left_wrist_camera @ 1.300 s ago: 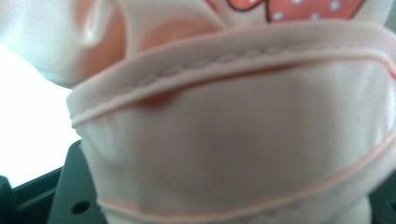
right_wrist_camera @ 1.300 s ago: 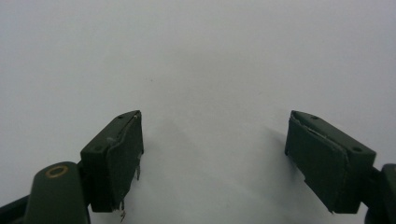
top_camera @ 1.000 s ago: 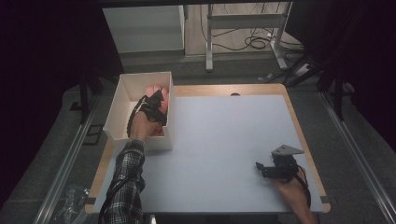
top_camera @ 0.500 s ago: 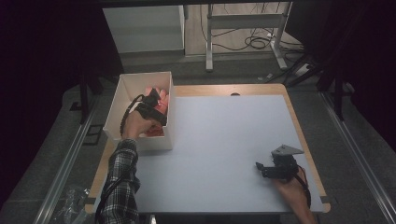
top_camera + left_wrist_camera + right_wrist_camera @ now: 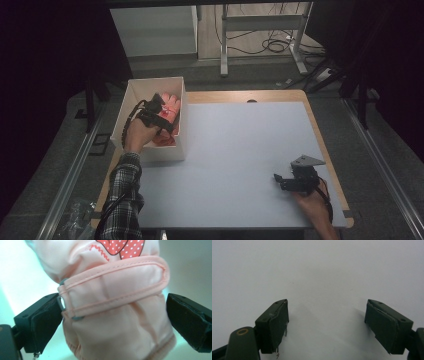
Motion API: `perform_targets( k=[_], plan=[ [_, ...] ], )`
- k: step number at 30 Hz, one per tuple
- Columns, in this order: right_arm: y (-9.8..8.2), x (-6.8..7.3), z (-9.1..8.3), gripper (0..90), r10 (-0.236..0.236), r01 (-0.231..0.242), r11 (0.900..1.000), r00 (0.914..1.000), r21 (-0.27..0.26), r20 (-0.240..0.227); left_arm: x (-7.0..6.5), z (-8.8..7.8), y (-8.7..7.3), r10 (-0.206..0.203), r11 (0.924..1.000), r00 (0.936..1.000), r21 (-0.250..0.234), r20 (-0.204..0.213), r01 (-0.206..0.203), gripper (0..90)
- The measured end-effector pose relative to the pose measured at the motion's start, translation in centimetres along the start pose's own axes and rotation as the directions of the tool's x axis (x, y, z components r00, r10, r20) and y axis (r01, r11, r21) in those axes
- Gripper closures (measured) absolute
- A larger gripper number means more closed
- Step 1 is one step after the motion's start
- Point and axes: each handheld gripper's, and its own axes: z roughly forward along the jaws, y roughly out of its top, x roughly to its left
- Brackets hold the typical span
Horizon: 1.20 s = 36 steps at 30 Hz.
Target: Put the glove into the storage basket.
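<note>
A pale pink mitten (image 5: 173, 103) with a red dotted print lies inside a white box (image 5: 131, 100) at the table's left edge. My left gripper (image 5: 161, 118) is over the box, reaching in from the near side. In the left gripper view the mitten's cuff and strap (image 5: 112, 285) sit between the jaws of my left gripper (image 5: 115, 315). These have just been opening: the left one is at the strap's buckle, and the right one stands clear of the fabric. My right gripper (image 5: 278, 181) rests open on the white table top (image 5: 240, 150) at the near right, and nothing is between its fingers (image 5: 327, 322).
The box stands on the table's left side, against its wooden rim (image 5: 320, 130). Beyond the table's far edge are a white cabinet (image 5: 155, 30) and a metal frame with cables (image 5: 260, 35) on the floor.
The left hand has drawn back a little toward the near left of the box and risen slightly, and the mitten now lies free in the box. The right hand has kept still.
</note>
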Motion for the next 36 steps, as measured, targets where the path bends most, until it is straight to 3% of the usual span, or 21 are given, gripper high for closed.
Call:
perform_targets(
  k=[13, 22, 28, 36],
  plan=[
    [0.0, 0.0, 0.0, 19.5, 0.0, 0.0, 1.0, 1.0, 0.0, 0.001, 0.6, -1.2, -1.2, -0.013, 0.9988, 0.9977, -0.047, 0.066, 0.016, 4.7],
    [0.0, 0.0, 0.0, 19.5, 0.0, 0.0, 1.0, 1.0, 0.0, 0.001, 0.5, -2.6, -1.7, -0.002, 0.9933, 0.9989, -0.116, 0.047, 0.007, 4.0],
    [0.0, 0.0, 0.0, 19.5, 0.0, 0.0, 1.0, 1.0, 0.0, 0.001, 0.2, -3.5, -2.4, 0.02, 0.9841, 0.9993, -0.177, 0.031, -0.014, 3.4],
    [0.0, 0.0, 0.0, 19.5, 0.0, 0.0, 1.0, 1.0, 0.001, 0.001, -0.9, -5.1, -3.8, 0.064, 0.9637, 0.9972, -0.262, 0.038, -0.052, 3.2]
  ],
)
